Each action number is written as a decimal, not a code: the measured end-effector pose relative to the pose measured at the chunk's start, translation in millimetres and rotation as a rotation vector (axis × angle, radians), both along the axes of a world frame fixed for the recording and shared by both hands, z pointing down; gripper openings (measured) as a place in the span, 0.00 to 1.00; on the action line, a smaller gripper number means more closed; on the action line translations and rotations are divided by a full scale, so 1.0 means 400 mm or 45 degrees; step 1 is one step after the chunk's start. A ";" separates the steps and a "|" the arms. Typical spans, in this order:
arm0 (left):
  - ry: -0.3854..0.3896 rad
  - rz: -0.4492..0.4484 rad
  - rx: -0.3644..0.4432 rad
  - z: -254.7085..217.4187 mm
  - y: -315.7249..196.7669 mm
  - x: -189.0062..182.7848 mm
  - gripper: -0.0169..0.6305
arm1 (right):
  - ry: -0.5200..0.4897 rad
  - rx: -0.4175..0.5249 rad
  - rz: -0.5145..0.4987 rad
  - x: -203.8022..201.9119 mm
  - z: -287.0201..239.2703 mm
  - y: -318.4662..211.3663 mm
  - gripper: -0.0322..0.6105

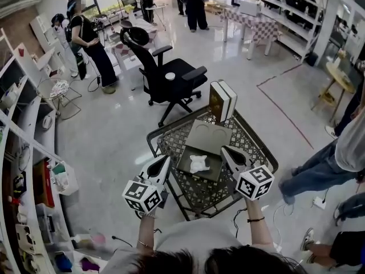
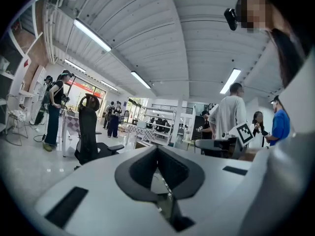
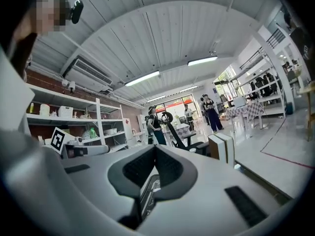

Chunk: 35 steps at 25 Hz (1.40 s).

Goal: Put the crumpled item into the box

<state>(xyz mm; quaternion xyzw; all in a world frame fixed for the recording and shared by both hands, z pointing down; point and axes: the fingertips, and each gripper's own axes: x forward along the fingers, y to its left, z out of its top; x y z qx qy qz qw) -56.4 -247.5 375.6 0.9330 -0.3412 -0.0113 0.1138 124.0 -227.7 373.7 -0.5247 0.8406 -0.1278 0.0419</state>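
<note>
The crumpled item (image 1: 198, 163) lies in the open box (image 1: 214, 171) on the mesh surface (image 1: 199, 197). The left gripper (image 1: 165, 160) and right gripper (image 1: 224, 150) flank it, jaws closed and empty. A careless swing could knock the box and tip the light item out.
</note>
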 end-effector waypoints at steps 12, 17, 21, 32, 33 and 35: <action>0.078 -0.034 0.144 -0.134 -0.001 -0.046 0.05 | 0.051 0.150 0.108 0.057 -0.113 0.027 0.08; 0.064 -0.043 0.186 -0.153 -0.004 -0.048 0.05 | 0.058 0.182 0.145 0.083 -0.133 0.034 0.08; 0.052 -0.053 0.212 -0.165 -0.004 -0.048 0.05 | 0.070 0.203 0.166 0.096 -0.144 0.035 0.08; 0.026 -0.076 0.234 -0.169 -0.011 -0.056 0.05 | 0.081 0.216 0.204 0.118 -0.142 0.035 0.08; 0.024 -0.076 0.234 -0.169 -0.012 -0.056 0.05 | 0.081 0.216 0.208 0.120 -0.142 0.034 0.08; 0.022 -0.075 0.235 -0.169 -0.015 -0.056 0.05 | 0.081 0.217 0.212 0.122 -0.143 0.032 0.08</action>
